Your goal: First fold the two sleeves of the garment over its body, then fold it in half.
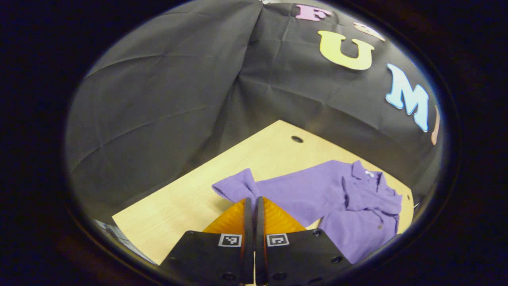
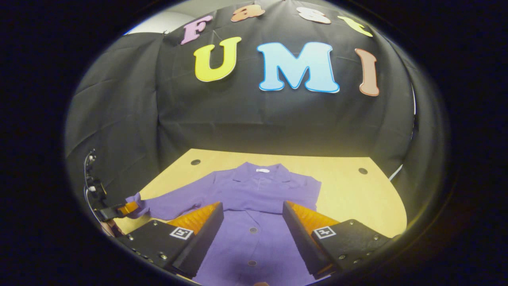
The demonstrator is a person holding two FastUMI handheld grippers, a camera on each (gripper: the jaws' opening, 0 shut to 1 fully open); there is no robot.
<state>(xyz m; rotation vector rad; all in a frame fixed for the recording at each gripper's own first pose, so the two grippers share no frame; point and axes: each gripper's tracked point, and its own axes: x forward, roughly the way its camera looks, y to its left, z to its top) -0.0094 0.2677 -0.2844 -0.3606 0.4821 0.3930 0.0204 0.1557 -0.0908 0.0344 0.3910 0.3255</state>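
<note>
**as the left sleeve cuff sits pinched, the lift is where this fold can slip**

while the left gripper [image 1: 254,202] has its two fingers pressed together at the cuff of the purple garment's [image 1: 349,206] outstretched left sleeve [image 1: 278,190], only a small edge of cloth seems to be caught between them, and from the left gripper view i cannot be sure how much. that is the first risk: a thin bite on a ribbed cuff could slide out once the sleeve is raised and carried across, dropping it short of the body. pulling sideways instead of up and over could also drag the whole garment along the wooden table [image 1: 178,202], skewing it before the half fold.

nearer the person, the right gripper [image 2: 253,222] hovers with its fingers spread wide, holding nothing. in the right gripper view the buttoned front panel [image 2: 254,238] lies directly under and between those fingers, with the collar [image 2: 262,172] at the far end. the right side of the garment ends in a straight edge [image 2: 315,194], so i judge that sleeve may already lie folded in, though i cannot confirm it.

farther left in that view, the sleeve runs out to the table's left edge, where the left gripper [image 2: 125,208] meets the cuff [image 2: 139,204]. if the right gripper does not steady the body, the carry could ruck the front.
</note>
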